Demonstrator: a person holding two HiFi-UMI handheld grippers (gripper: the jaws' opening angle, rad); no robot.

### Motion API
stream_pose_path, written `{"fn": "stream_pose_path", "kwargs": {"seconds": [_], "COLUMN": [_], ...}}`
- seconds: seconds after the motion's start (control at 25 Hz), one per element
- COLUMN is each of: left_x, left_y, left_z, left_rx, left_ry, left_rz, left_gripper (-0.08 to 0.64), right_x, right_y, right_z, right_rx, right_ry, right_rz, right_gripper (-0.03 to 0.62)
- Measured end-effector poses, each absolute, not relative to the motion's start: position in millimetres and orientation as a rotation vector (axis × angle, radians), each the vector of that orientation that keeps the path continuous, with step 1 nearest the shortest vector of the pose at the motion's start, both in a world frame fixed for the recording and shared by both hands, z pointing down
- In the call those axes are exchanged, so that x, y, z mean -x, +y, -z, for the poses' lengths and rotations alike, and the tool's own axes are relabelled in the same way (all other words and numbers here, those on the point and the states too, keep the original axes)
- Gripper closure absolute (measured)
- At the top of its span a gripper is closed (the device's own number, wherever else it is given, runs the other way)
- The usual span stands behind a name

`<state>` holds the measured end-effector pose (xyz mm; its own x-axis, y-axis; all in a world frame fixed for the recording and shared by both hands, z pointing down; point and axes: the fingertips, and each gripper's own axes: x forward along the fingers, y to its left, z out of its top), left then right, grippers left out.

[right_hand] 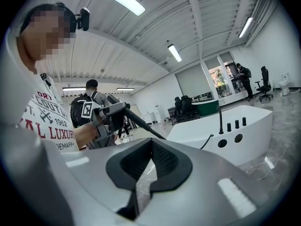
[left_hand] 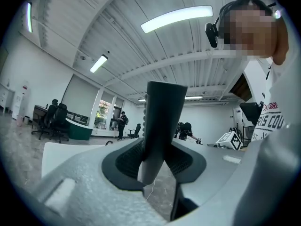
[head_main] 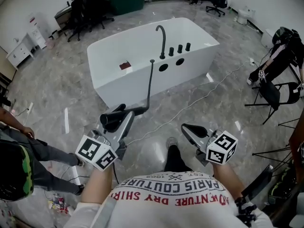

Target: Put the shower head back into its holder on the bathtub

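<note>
The left gripper [head_main: 115, 121] was closed on the black stick-shaped shower head [head_main: 124, 114]. Its grey jaws stood partly apart, and the dark ribbed pads [left_hand: 128, 160] pressed the handle from both sides. In the left gripper view the handle rose nearly upright between them.

From the head view, the shower head was held over the grey marbled floor [head_main: 71, 80], on the near side of the white freestanding bathtub [head_main: 118, 84] and well apart from it. A thin black hose [head_main: 150, 82] ran from the handle's far end up to the tub's near rim.

On the tub's right-hand deck stood a black gooseneck spout [head_main: 161, 41], with three short black knobs [head_main: 179, 49] beside it. Just below them, two round dark openings [head_main: 163, 67] showed in the tub's outer wall. Which part served as the holder could not be told.

The right gripper [right_hand: 140, 180] was empty, its jaws closed together with nothing between the pads. It was held beside the left one, apart from the shower head and from the tub.
</note>
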<state>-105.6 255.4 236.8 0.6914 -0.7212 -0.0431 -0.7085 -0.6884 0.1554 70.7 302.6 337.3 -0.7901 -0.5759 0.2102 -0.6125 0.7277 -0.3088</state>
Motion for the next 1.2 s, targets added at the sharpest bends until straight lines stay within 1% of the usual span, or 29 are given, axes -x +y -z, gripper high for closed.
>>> {"fn": "stream_pose_path", "kwargs": {"seconds": [0.28,0.64,0.84,1.04,1.2], "left_x": [92.5,74.6,71.7,54.6,47.1], "left_y": [184.4,32.2,-7.0,-53.2,-59.4], "left_z": [-254.0,-234.9,-227.4,-191.5,-187.1], "left_rx": [-2.747,-2.703,-2.746,-2.787,-2.798], "left_ry": [-1.198,-1.319,-1.396,-1.401,-1.366], "left_rz": [0.13,0.148,0.227,0.205,0.207], "left_gripper": [0.423,0.425,0.425,0.425,0.426], "right_x": [-83.2,-110.3,-126.0,-141.5,-140.1], "right_y": [223.2,77.3,41.6,-4.9,-9.3], "right_z": [-369.4,-396.7,-429.2,-417.2,-422.0], "right_rx": [-0.923,-0.802,-0.77,-0.764,-0.748], "right_ry": [-2.833,-2.784,-2.77,-2.772,-2.752], "right_rz": [-0.651,-0.75,-0.733,-0.795,-0.735], "right_gripper": [0.589,0.589,0.589,0.589,0.589]}}
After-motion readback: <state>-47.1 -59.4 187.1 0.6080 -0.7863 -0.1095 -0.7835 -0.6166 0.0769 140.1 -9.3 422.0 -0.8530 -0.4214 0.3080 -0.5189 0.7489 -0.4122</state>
